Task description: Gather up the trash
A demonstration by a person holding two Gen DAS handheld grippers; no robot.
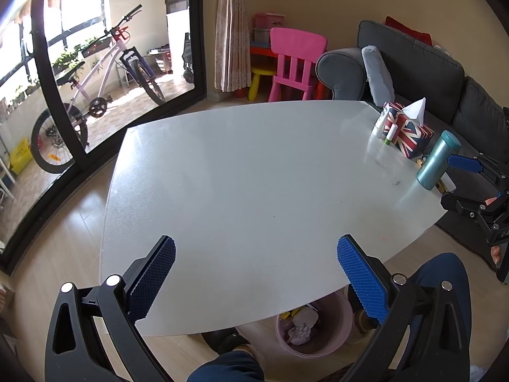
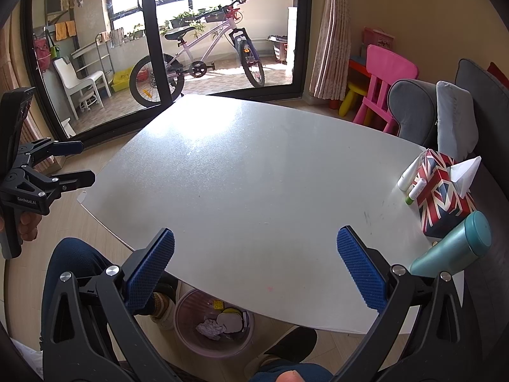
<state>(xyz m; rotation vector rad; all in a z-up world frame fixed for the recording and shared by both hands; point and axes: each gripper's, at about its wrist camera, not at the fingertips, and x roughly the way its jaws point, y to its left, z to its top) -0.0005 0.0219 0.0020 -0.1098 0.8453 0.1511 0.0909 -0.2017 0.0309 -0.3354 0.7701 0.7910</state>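
Observation:
A translucent pink waste bin [image 1: 337, 334] stands on the floor under the near edge of the white table [image 1: 254, 175]. It holds a crumpled paper ball [image 1: 299, 332] and other scraps. The right wrist view shows the same bin [image 2: 191, 340] and paper ball [image 2: 210, 328]. My left gripper [image 1: 256, 273] hovers open over the near table edge, nothing between its blue pads. My right gripper [image 2: 254, 270] is likewise open and holds nothing. Each appears in the other's view: the right gripper [image 1: 447, 181] beside the teal bottle, the left gripper [image 2: 86, 162] off the table's left corner.
A Union Jack tissue box [image 2: 442, 191], small tubes [image 2: 410, 181] and a teal bottle [image 2: 455, 248] crowd the table's right side. The person's knees [image 2: 73, 264] and shoes flank the bin. Beyond are a grey sofa [image 1: 413, 63], a pink chair [image 1: 296, 63] and a glass door with a bicycle [image 2: 197, 60].

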